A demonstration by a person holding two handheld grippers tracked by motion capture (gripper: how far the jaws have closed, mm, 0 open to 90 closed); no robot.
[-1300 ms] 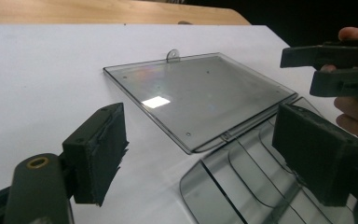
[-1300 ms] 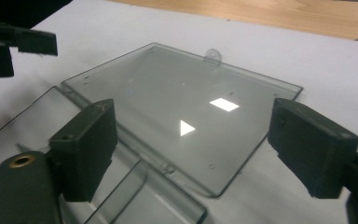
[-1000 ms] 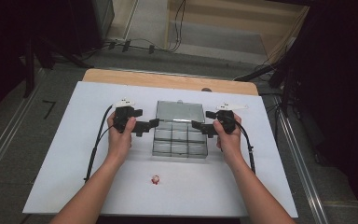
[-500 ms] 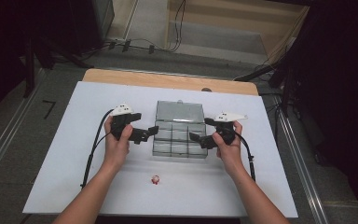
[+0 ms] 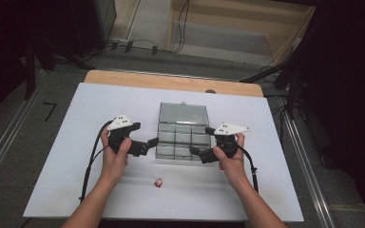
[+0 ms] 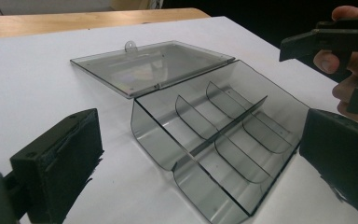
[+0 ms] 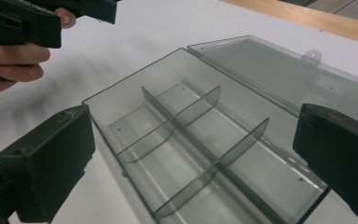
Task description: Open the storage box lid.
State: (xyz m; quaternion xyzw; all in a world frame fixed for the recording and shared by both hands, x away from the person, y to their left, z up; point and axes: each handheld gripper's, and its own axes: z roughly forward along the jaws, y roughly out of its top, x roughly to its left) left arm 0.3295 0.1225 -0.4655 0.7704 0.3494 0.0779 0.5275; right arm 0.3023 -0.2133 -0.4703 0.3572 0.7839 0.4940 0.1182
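High view alone shows a red bit (image 5: 158, 182) near the box (image 5: 182, 137).

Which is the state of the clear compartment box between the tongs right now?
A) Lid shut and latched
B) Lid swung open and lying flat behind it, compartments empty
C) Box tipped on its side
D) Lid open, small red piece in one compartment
B: the lid lies flat behind the compartment box, and its divided compartments look empty; the small red piece lies on the table nearer the person.

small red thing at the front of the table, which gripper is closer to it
Left. The left gripper is just behind the small red thing and slightly to its left; the right gripper sits farther off, behind and to its right.
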